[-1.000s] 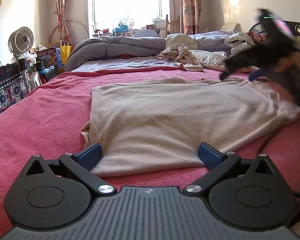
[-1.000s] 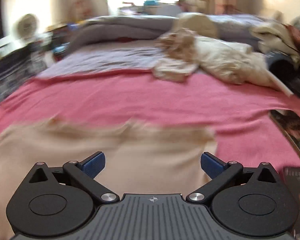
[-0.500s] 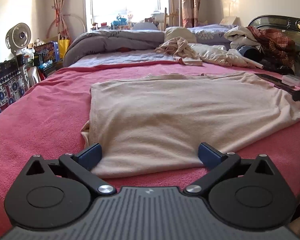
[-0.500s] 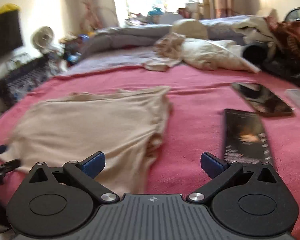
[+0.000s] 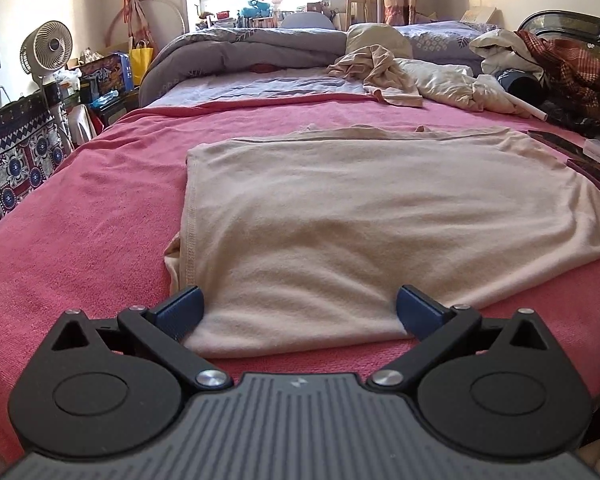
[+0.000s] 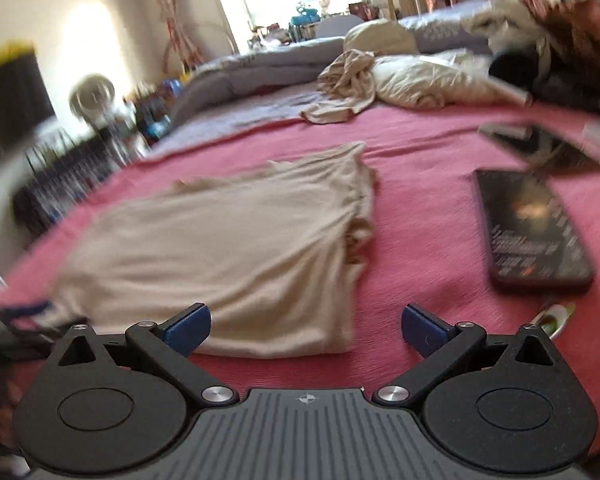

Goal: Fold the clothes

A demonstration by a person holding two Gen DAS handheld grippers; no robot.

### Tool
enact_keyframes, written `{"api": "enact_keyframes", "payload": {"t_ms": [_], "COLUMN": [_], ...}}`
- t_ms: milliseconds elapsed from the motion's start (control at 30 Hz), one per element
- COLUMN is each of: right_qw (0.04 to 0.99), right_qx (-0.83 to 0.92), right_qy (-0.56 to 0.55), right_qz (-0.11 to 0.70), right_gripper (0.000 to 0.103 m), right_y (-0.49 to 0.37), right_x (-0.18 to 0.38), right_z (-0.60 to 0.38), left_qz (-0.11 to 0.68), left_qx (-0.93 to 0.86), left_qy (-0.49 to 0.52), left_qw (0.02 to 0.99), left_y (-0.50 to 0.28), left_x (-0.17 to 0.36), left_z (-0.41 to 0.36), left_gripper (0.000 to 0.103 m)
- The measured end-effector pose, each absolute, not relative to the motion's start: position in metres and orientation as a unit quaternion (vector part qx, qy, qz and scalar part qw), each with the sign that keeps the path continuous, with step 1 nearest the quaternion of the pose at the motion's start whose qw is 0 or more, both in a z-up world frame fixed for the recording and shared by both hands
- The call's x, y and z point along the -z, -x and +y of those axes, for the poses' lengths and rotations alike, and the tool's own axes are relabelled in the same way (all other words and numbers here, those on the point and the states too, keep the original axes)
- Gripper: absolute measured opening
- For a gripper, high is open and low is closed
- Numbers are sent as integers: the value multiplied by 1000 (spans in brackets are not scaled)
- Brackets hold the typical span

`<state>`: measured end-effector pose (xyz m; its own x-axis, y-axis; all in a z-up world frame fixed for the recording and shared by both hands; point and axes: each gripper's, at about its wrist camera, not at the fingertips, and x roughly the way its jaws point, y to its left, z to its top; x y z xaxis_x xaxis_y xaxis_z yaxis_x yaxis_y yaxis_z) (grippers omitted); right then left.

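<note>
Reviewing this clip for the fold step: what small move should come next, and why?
Probably ease both grippers forward and down to pinch the beige garment's near edge. The left gripper and right gripper are open, holding nothing, and that edge lies flat on the pink blanket between their fingers.

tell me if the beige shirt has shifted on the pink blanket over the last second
No. In the left wrist view the beige shirt keeps its spot on the pink blanket.

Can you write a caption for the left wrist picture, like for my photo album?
Open left gripper at the near edge of a beige shirt lying flat on the pink blanket.
</note>
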<state>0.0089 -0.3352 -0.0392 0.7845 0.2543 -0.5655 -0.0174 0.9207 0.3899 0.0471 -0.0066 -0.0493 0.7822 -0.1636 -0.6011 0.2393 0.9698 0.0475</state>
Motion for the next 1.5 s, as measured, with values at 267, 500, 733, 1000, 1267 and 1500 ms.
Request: {"api": "enact_keyframes", "payload": {"t_ms": [267,500,733,1000,1267,1500], "right_qw": [912,886,894,895,894,881], "right_qx": [-72,-87,-98,-93,-98,-109], "right_qy": [-276,-373,-360,-355,-357,-384], "right_qz": [294,261,248,252,253,253], "right_gripper": [103,103,103,103,103,103], "right_y": [-1,-6,-6,0,-5,-5], "right_x": [51,64,67,64,64,65], "right_z": [-342,-365,-365,-360,-361,-365], "left_qz": [280,238,251,289,292,299], "left_qx": [116,154,200,254,386,500], "left_qy": [-39,-59,-126,-209,-196,-255], "left_qw": [952,957,939,899,853,772], "left_y": [-36,-39,-60,-78,-101,-154], "left_x": [26,-7,3,43,7,3], "left_z": [-2,-25,-81,-137,-110,-114], "left_gripper": [103,103,103,103,103,103]}}
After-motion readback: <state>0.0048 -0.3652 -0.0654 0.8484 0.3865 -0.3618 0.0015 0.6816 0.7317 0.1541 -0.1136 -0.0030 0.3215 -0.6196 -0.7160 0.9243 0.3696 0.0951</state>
